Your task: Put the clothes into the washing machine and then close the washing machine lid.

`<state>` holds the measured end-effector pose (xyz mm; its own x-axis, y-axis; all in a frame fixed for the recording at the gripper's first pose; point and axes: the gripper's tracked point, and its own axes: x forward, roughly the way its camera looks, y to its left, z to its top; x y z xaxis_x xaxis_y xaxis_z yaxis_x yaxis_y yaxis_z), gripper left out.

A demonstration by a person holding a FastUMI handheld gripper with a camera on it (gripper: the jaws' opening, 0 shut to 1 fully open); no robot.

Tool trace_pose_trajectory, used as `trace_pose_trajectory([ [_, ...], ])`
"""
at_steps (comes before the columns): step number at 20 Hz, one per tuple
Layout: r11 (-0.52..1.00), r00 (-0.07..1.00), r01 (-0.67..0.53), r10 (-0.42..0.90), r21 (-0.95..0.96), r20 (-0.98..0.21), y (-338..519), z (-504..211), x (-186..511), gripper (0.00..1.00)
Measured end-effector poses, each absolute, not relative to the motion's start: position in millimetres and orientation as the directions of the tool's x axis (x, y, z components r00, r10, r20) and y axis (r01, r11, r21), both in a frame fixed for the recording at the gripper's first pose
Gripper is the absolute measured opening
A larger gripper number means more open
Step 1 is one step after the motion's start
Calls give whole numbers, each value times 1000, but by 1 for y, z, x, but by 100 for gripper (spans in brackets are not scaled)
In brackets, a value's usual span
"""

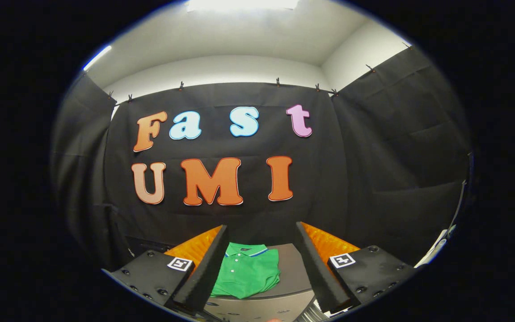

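The tongs (pixel 262 237) stand wide open, the two dark fingers spread well apart with nothing held between them. Each finger (pixel 204 273) has a black foam-like pad on its inner face and an orange ribbed back, and each is fixed to a black block that carries a small square black-and-white marker (pixel 180 264).

Seen in the gap between the fingers, and lower than their tips, lies a green polo shirt (pixel 248 273). It is folded flat, collar away from the tongs, and the collar has a thin blue and white trim. Its near edge hangs slightly over the front edge of what it lies on. The left finger hides a little of the shirt's left side; the right finger stands apart from it. Neither finger touches the cloth.

The shirt rests on the grey top (pixel 291 268) of what looks like the washing machine, a flat grey surface with a curved front edge. Whether this flat part is the lid cannot be told for sure. Below that edge a lighter grey panel (pixel 262 308) with small marks shows

Behind everything hangs the black cloth wall (pixel 373 179), with a white ceiling (pixel 239 40) above
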<state>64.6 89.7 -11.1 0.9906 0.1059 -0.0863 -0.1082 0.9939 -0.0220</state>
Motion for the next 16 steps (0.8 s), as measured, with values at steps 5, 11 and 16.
trace_pose_trajectory([
  [5,979,970,-200,195,-23,-148,139,-16,117,96],
  [11,970,907,-240,212,-33,-363,169,-84,204,96],
  [16,970,772,-239,163,-44,-614,174,-174,245,97],
])
